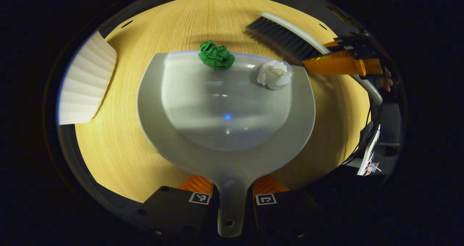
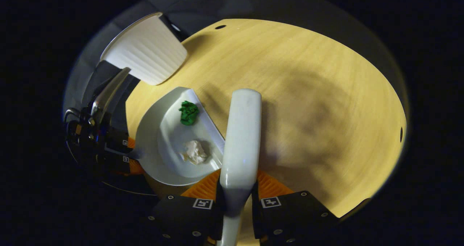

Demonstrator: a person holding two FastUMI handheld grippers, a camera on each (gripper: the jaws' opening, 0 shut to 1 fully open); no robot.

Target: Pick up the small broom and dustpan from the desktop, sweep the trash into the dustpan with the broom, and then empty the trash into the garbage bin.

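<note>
1. Firmly clamped in the left gripper (image 1: 232,199) at 6 o'clock of the left gripper view: stem of the grey dustpan (image 1: 224,130), a finger pressing on either side of the handle.
2. Lying on the wooden desktop (image 1: 119,155), with the pan's lip pointing toward 12 o'clock.
3. Resting on that lip at about 12 o'clock: a crumpled green paper ball (image 1: 216,54).
4. Sitting inside the pan near its rim at about 1 o'clock: a crumpled white paper ball (image 1: 273,74).
5. Angled across 1 to 2 o'clock: the small broom (image 1: 286,39), dark bristles just beside the white ball.
6. Pinched around the broom's pale handle (image 2: 241,137) at 6 o'clock of the right gripper view: the right gripper (image 2: 237,202), both fingers closed against it.
7. Seen from there at 8 to 9 o'clock: dustpan with both paper balls within it, green one toward 10 o'clock, white one toward 7 o'clock.
8. Standing at 10 o'clock: a white ribbed garbage bin (image 2: 146,52), near the pan, at the desktop's edge.
</note>
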